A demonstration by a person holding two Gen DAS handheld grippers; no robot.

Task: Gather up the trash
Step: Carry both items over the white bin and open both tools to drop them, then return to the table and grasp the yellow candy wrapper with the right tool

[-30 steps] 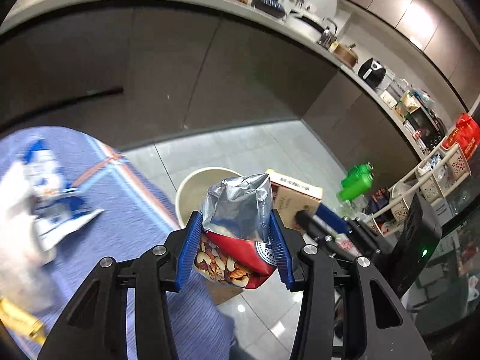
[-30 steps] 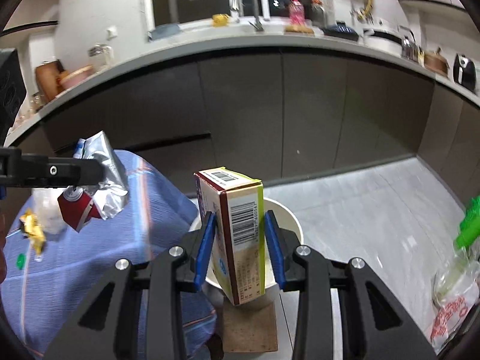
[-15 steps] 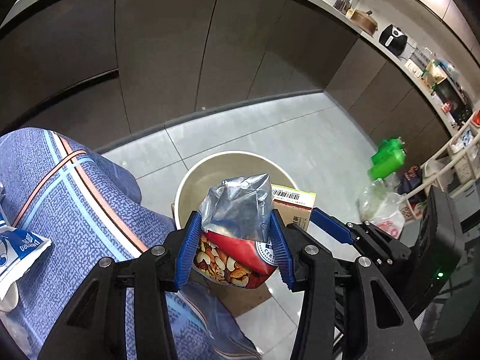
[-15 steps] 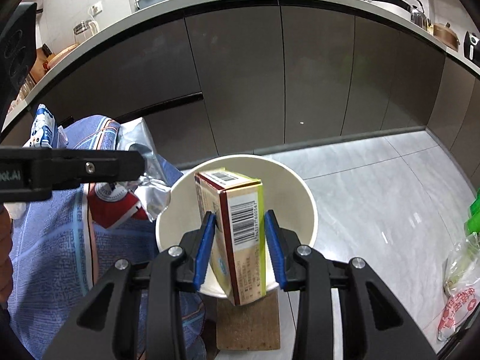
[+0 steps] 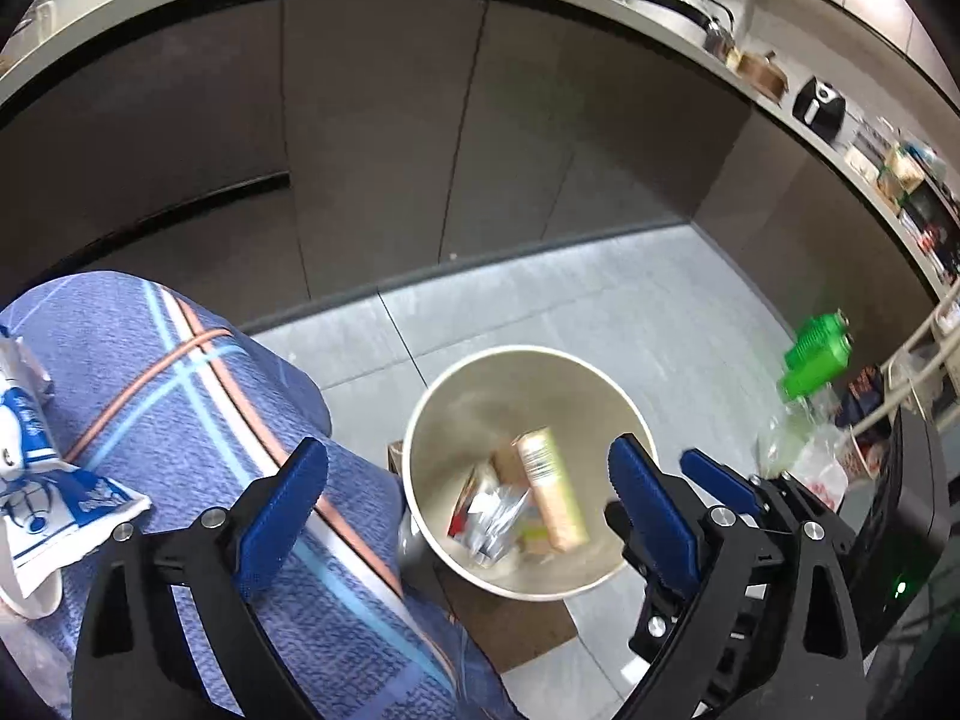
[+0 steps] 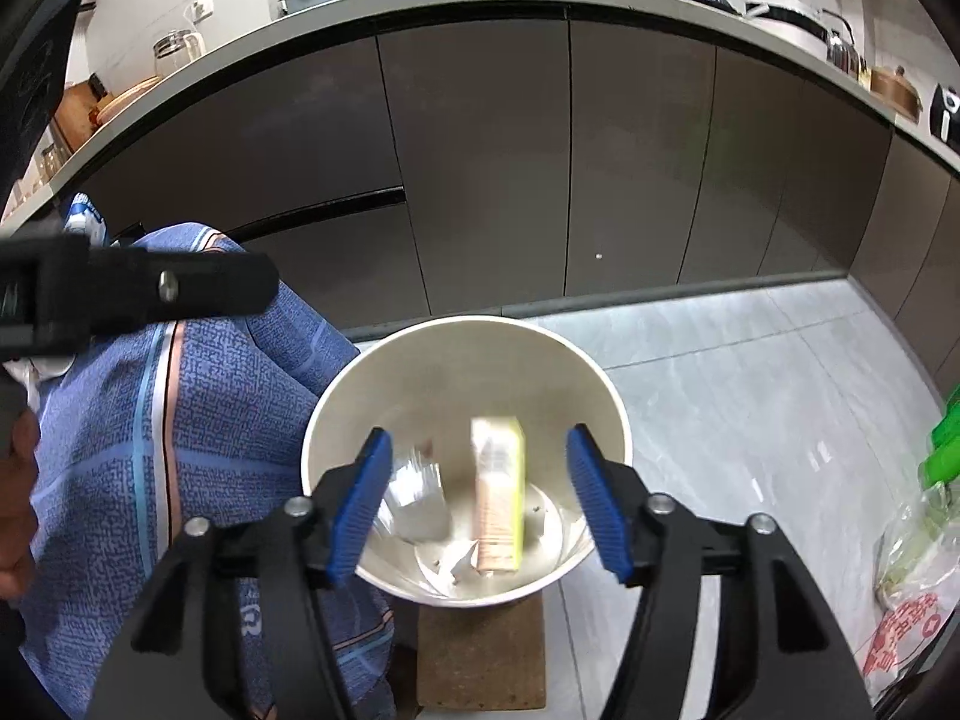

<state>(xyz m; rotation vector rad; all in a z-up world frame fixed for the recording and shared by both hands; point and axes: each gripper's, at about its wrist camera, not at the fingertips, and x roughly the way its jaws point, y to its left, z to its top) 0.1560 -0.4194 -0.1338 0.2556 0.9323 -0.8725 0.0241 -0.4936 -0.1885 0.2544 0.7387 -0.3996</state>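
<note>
A round cream trash bin point(image 5: 612, 387) point(image 6: 372, 372) stands on the floor beside the table. Inside it lie a yellow carton box point(image 5: 552, 489) point(image 6: 498, 498) and a silver and red nut bag point(image 5: 489, 513) point(image 6: 420, 501), both blurred. My left gripper point(image 5: 471, 510) is open and empty above the bin's left rim. My right gripper point(image 6: 480, 501) is open and empty right above the bin; it also shows at the right of the left wrist view point(image 5: 714, 483).
A blue plaid tablecloth point(image 5: 180, 420) point(image 6: 198, 420) covers the table left of the bin. A blue and white wrapper point(image 5: 36, 480) lies on it. A green-capped bottle point(image 5: 816, 354) and plastic bags point(image 6: 912, 570) sit on the floor at right. Dark cabinets point(image 6: 540, 180) stand behind.
Both grippers opened over the bin. The nut bag and the carton box dropped out of them into the bin.
</note>
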